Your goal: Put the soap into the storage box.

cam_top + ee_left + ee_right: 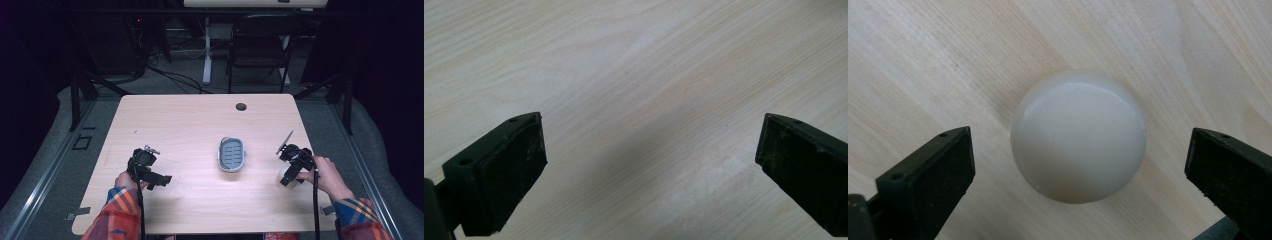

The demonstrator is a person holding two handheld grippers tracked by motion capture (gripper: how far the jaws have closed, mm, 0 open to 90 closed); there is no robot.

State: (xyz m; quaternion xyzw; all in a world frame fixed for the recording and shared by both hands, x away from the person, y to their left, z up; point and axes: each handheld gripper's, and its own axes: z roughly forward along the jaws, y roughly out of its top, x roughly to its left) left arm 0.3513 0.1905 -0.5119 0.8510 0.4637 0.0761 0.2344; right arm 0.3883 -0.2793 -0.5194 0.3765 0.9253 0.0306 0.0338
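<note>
While both hands sit near the front edge of the worktop [200, 120], nothing is actually gripped yet. It's a light wood worktop with a small round hole [241, 106] near its far edge. Roughly in the middle sits a little oval dish [232, 154], grey-white with a ribbed, slotted insert, kind of like a soap dish.

Over on the right, the right tongs [289, 175] point down at a white rounded object [285, 173] lying on the worktop, near the right edge and well apart from the dish. In the right gripper view that white rounded object [1078, 136] looks like a smooth, pale dome or ball, can't tell which. The right tongs [1080, 165] are spread wide with one jaw on each side of it, and there's a clear gap of bare wood between each jaw and the thing, so no contact. The right hand [327, 175] holds the handle from behind, with a plaid sleeve [357, 212] and a black cable [316, 205] trailing back toward the near edge.

On the left, the left tongs [162, 180] hang over bare worktop, near the left-front area and well apart from the dish. The left gripper view shows the left tongs [651, 165] wide open too, just wood grain between the jaws. The left hand [127, 181] wraps the body of it.

Beyond the worktop there's a dark folding chair [260, 47] and a white desk leg [206, 50] on a grey floor, with some cables around.
</note>
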